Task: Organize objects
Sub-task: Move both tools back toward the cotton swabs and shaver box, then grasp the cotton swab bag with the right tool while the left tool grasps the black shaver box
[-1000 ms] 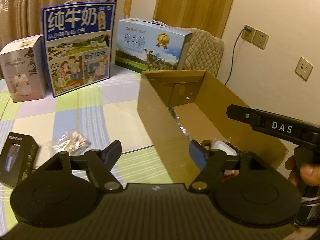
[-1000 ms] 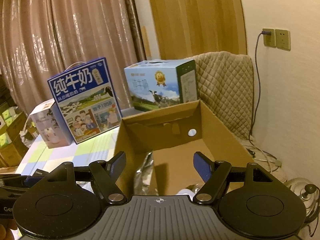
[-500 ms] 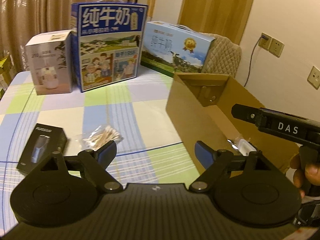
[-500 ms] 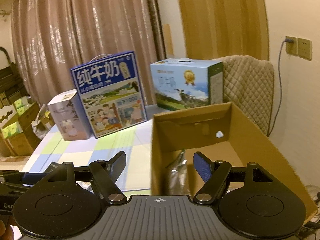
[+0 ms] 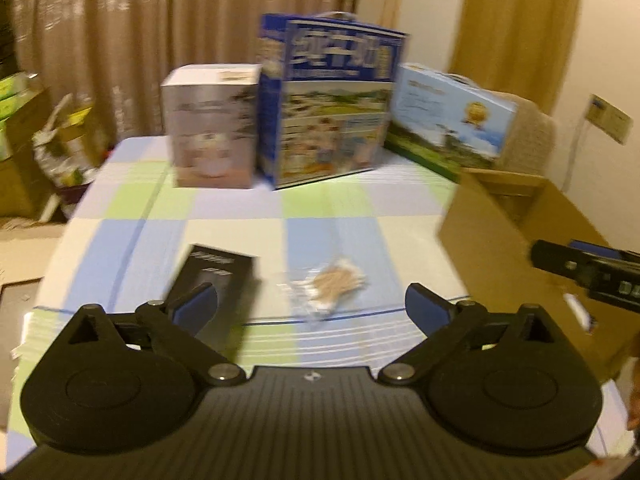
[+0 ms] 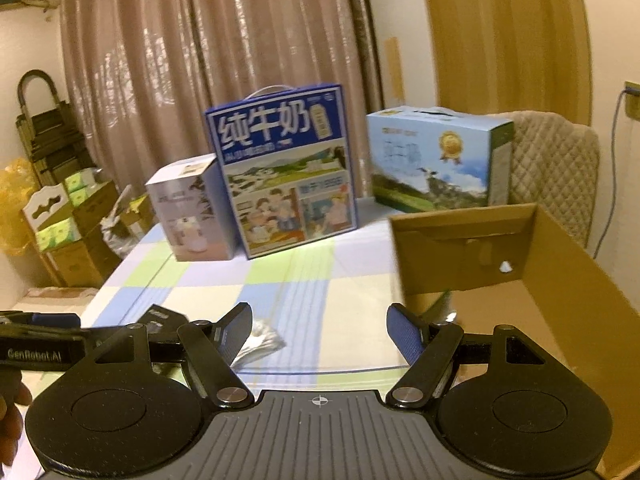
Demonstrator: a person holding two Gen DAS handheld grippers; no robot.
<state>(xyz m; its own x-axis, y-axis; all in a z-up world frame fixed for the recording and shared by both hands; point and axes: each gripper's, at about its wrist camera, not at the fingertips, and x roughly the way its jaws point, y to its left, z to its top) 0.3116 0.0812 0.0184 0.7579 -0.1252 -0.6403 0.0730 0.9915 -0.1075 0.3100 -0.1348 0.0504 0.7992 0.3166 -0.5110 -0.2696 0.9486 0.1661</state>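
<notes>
A clear bag of cotton swabs (image 5: 328,286) lies on the checked tablecloth, just beyond my open left gripper (image 5: 310,306). A small black box (image 5: 218,276) lies to its left, partly behind the left finger. The open cardboard box (image 5: 508,236) stands at the right table edge; my right gripper's body (image 5: 592,272) reaches in beside it. In the right wrist view my right gripper (image 6: 318,330) is open and empty, with the bag of swabs (image 6: 258,344) at its left finger, the black box (image 6: 158,318) further left and the cardboard box (image 6: 560,280) to the right.
Along the table's back stand a white appliance box (image 5: 212,128), a tall blue milk carton (image 5: 332,108) and a light-blue milk carton (image 5: 448,120). A quilted chair back (image 6: 556,168) sits behind the cardboard box. Stacked boxes and bags (image 6: 68,220) crowd the floor at left.
Both grippers have swung left, away from the cardboard box and toward the middle of the table. The swab bag and black box now sit ahead of the left gripper. Both stay open.
</notes>
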